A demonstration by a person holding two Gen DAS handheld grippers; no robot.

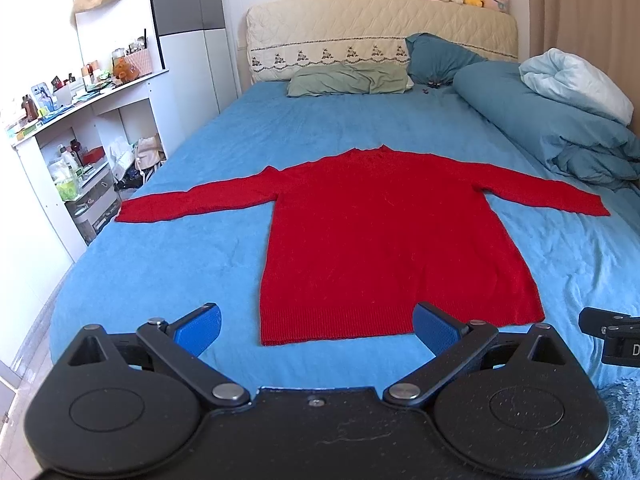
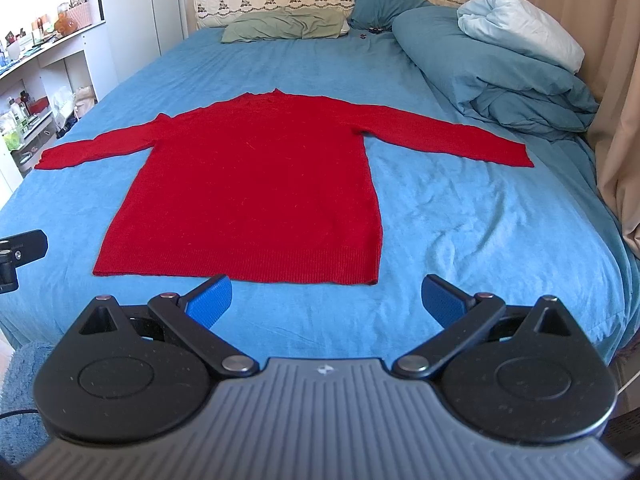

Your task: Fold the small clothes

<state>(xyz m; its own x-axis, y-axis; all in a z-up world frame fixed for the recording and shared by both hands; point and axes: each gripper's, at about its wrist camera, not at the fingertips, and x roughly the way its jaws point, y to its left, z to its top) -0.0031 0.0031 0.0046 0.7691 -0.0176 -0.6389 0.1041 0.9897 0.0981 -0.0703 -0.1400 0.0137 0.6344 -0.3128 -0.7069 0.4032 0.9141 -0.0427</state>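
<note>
Nearest, the left gripper [image 1: 316, 330] hangs with its blue-padded fingers spread wide and empty above the foot of the bed; the right gripper [image 2: 326, 302] is likewise spread and holding nothing; just beyond both lies the red knitted long-sleeved sweater [image 1: 384, 248], flat on the blue bedsheet [image 1: 168, 264], ribbed hem towards the grippers, both sleeves stretched out sideways (collar pointing to the headboard); farther off, a folded teal duvet [image 2: 492, 64] sits at the right; a sage-green pillow [image 2: 284, 26] rests against the cream quilted headboard [image 1: 380, 24].
</note>
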